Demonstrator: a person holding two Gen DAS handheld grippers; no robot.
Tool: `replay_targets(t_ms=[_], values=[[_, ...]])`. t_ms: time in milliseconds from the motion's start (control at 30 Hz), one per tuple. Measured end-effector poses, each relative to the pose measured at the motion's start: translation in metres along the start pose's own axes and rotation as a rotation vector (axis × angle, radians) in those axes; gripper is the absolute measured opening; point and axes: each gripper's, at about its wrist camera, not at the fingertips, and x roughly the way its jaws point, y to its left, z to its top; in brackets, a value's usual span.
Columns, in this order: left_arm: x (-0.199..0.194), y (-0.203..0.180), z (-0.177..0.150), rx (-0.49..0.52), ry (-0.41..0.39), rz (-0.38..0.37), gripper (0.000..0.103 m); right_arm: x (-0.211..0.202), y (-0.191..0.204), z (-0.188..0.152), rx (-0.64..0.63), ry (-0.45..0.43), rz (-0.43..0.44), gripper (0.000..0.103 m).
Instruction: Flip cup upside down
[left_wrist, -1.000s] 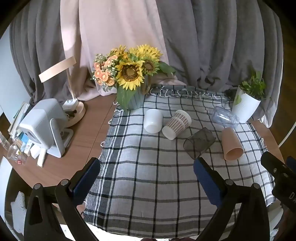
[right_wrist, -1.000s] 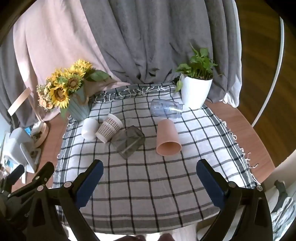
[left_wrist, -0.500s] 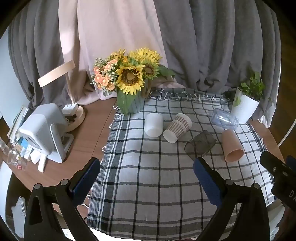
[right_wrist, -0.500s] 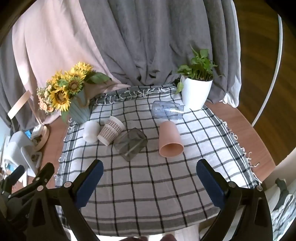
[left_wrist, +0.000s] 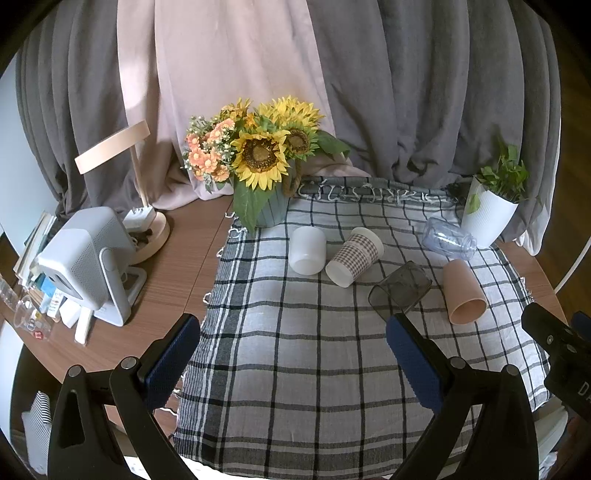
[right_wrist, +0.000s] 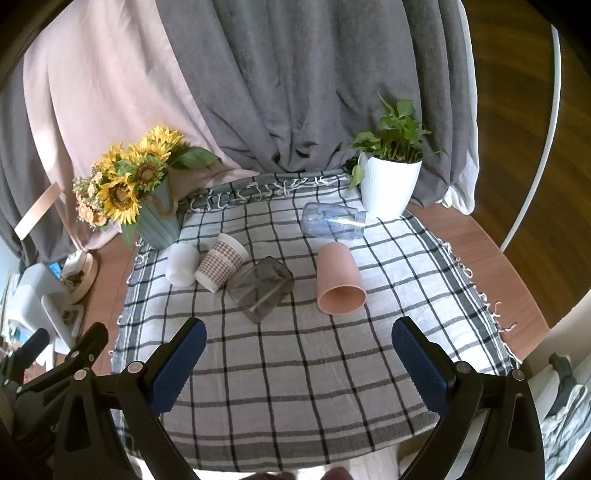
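Several cups lie on their sides on the checked cloth (left_wrist: 303, 354): a white cup (left_wrist: 307, 250), a checked paper cup (left_wrist: 354, 256), a dark smoky square cup (left_wrist: 400, 290), a pink cup (left_wrist: 463, 296) and a clear plastic cup (left_wrist: 447, 239). They also show in the right wrist view: white cup (right_wrist: 181, 264), paper cup (right_wrist: 221, 262), smoky cup (right_wrist: 261, 289), pink cup (right_wrist: 339, 279), clear cup (right_wrist: 332, 221). My left gripper (left_wrist: 293, 360) is open and empty above the near cloth. My right gripper (right_wrist: 295, 363) is open and empty, well short of the cups.
A sunflower vase (left_wrist: 264, 162) stands at the cloth's back left corner, a white plant pot (right_wrist: 389, 184) at the back right. A white device (left_wrist: 86, 258) and a lamp (left_wrist: 144, 221) stand on the wooden table (left_wrist: 177, 273) to the left. Curtains hang behind.
Both grippers have drawn back and risen slightly, so the cups sit a little farther off in both views. Nothing on the cloth has moved. Both grippers stay open.
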Motion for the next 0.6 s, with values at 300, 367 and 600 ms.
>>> replay_targets(t_ms=[300,367,600], values=[[0.0003,0.0014,0.0013,0.000,0.002,-0.002,0.103,-0.0007,0.0001,-0.0015,0.002,-0.003,-0.001,0.101],[0.0004,0.0016,0.0017,0.000,0.002,-0.003,0.103,-0.0009,0.0005,-0.0015,0.002,-0.003,-0.002,0.101],[0.0002,0.0021,0.0017,0.000,0.004,-0.003,0.103,-0.0014,0.0011,-0.0017,0.003,-0.004,-0.002,0.101]])
